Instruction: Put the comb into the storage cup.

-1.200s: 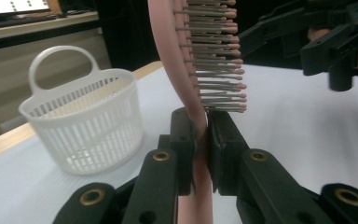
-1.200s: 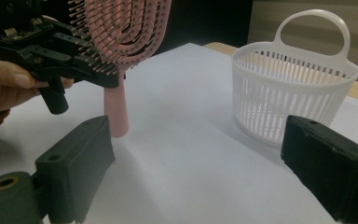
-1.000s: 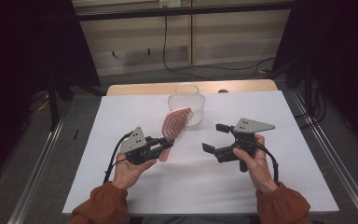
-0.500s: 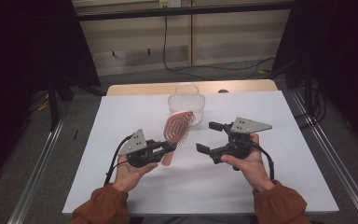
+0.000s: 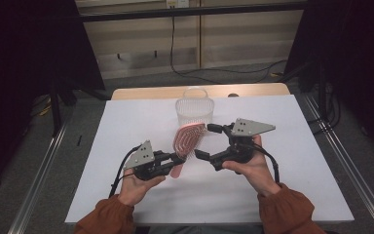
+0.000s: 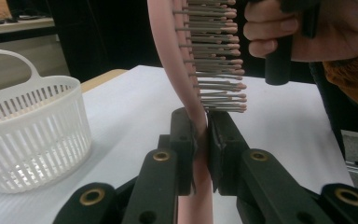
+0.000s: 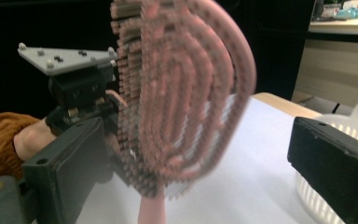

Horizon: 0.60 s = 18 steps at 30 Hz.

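In the high view one pink plastic hairbrush with rows of bristles (image 5: 187, 141) and one white slotted plastic basket with a hoop handle (image 5: 195, 109) are on show, along with two grippers. The basket stands on the white table (image 5: 292, 146); what lies inside it cannot be told from here. The hairbrush is lifted just on the person's side of the basket, its handle clamped in the left gripper (image 5: 177, 160). The right gripper (image 5: 208, 141) hovers beside the basket with its jaws spread on either side of the brush head.

In the left gripper view the left gripper (image 6: 202, 140) pinches the hairbrush (image 6: 186, 70) handle between both pads, and the basket (image 6: 30, 135) stands apart from it.

In the right gripper view the right gripper (image 7: 214, 168) stands wide apart, the blurred brush head (image 7: 182, 93) between its jaws untouched, the basket (image 7: 340, 191) behind one jaw.
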Motion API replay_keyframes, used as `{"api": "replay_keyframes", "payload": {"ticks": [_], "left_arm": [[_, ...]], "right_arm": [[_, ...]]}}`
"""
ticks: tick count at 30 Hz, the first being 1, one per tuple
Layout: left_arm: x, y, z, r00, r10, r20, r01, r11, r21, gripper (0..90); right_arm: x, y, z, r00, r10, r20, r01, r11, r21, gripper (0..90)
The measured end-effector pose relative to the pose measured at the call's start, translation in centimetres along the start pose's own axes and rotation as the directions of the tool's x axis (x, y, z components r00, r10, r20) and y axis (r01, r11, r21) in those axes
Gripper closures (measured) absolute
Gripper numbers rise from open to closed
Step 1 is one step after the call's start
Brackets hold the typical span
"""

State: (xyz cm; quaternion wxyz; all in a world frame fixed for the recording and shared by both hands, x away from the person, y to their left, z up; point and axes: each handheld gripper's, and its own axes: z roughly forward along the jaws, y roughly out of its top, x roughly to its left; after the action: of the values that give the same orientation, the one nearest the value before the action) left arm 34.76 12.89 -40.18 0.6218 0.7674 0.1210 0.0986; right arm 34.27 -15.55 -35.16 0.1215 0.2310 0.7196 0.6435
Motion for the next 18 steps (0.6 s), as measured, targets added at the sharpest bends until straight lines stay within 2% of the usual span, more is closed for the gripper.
{"api": "replay_keyframes", "payload": {"ticks": [4,13,18], "left_arm": [[0.1,-0.1,0.0,1.0000,0.002,0.003,-0.002,1.0000,0.000,81.4],[0.0,-0.4,0.4,0.9996,-0.014,0.023,0.014,0.9999,0.004,81.4],[-0.1,-0.4,0.5,0.9989,-0.019,0.042,0.019,0.9998,-0.004,81.4]], "right_arm": [[-0.1,0.3,0.4,1.0000,-0.005,-0.003,0.005,1.000,-0.022,3.8],[-0.3,0.5,1.5,0.9996,-0.005,-0.029,0.005,1.000,-0.026,4.2],[-0.4,0.1,2.2,0.9972,-0.001,-0.075,0.000,1.000,-0.009,8.4]]}}
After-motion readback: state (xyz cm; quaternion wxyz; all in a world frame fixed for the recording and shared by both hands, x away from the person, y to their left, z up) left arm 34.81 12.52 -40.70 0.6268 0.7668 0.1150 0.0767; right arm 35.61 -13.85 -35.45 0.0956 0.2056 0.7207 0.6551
